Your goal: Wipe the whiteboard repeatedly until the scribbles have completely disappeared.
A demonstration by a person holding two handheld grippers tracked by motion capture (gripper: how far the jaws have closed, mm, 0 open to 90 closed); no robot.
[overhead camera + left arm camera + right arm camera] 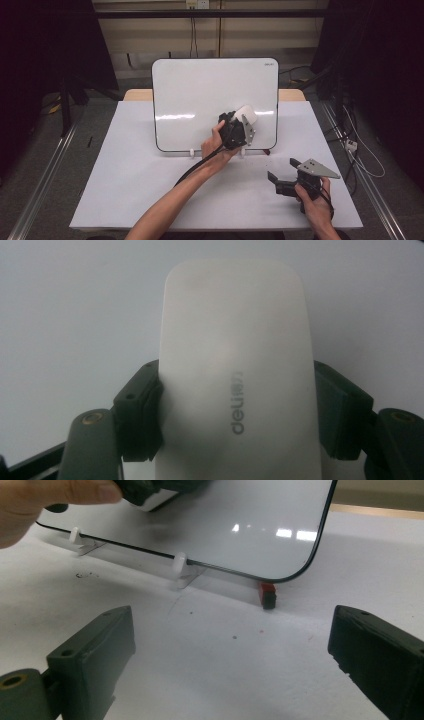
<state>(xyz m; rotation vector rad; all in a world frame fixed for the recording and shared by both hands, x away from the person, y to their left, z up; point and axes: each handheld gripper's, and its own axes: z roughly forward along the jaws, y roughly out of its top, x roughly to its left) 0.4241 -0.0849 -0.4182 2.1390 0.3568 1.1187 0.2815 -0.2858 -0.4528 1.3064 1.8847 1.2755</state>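
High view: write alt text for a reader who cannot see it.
The left gripper presses a white board eraser against an upright whiteboard standing on a white table. The right gripper, jaws open and empty, hovers low over the table at the right, held in the person's hand.

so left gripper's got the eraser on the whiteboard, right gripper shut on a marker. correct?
No. The right gripper is open and holds nothing, as the right gripper view shows. The left gripper does hold the eraser at the whiteboard.

white eraser (235, 385) | grey print "deli" on its top | whiteboard (200, 95) corner logo unreadable
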